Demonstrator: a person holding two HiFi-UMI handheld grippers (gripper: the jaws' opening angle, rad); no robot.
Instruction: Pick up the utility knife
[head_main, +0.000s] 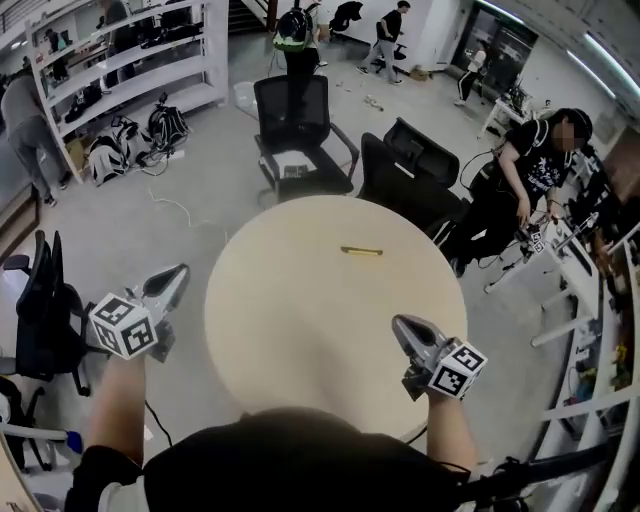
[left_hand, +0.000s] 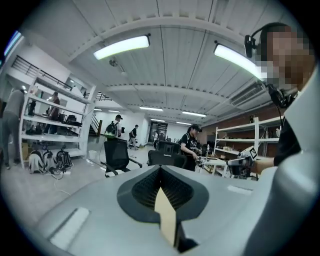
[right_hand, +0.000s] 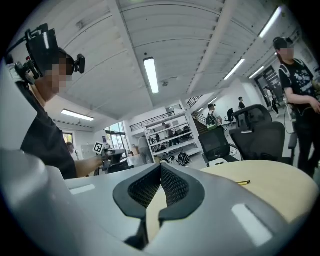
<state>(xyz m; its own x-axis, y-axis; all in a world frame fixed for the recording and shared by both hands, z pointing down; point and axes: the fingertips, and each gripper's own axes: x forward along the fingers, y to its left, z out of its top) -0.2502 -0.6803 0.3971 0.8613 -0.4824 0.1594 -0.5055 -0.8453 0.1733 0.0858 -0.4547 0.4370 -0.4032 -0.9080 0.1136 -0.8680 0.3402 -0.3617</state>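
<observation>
A thin yellow utility knife lies flat on the far half of the round beige table. In the right gripper view the knife shows to the right, well beyond the jaws. My left gripper hangs off the table's left edge over the floor, jaws together and empty. My right gripper is over the table's near right part, well short of the knife, jaws also together with nothing between them. The left gripper sees no knife. The right gripper points along the tabletop.
Two black office chairs stand just behind the table. Another dark chair is at the left. A person in black works at a desk on the right. White shelving and backpacks are far left.
</observation>
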